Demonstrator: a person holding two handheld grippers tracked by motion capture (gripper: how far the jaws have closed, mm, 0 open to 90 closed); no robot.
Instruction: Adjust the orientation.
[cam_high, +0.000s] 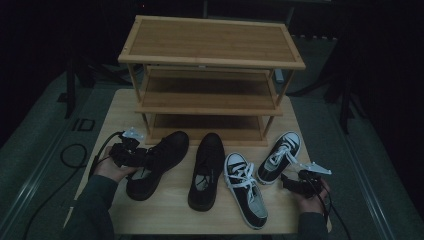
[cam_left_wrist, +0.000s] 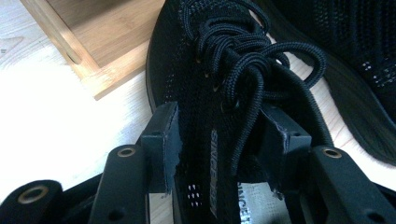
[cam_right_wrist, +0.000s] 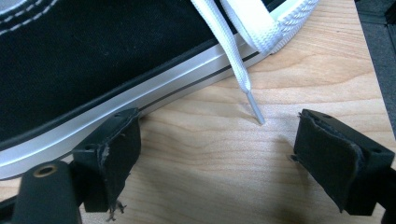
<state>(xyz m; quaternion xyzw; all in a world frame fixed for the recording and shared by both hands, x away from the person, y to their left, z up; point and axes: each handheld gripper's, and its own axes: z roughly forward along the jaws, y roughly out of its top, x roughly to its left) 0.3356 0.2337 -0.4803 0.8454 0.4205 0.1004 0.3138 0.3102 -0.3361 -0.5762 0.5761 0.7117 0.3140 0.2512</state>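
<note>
At the table's (cam_high: 165, 220) near-left edge, my left gripper (cam_left_wrist: 219, 144) has its jaws spread astride the tongue of the black knit sneaker (cam_high: 157, 162), pads not pressing, placed to pinch it. My right gripper (cam_right_wrist: 219, 158) rests spread and empty near the right edge beside the black canvas sneaker (cam_right_wrist: 93, 60). Beyond stands the bamboo shoe rack (cam_high: 210, 75), presumably the shoes' destination.

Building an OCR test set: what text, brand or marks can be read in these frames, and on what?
"SINCE 1992", partly legible, runs in grey letters along the tongue of the black knit lace-up shoe between the jaws of the left tongs.
"SINCE...", cut off, on that shoe's grey insole.
"ID", or marks like it, on the dark floor left of the light wooden table; dim, uncertain.
</note>
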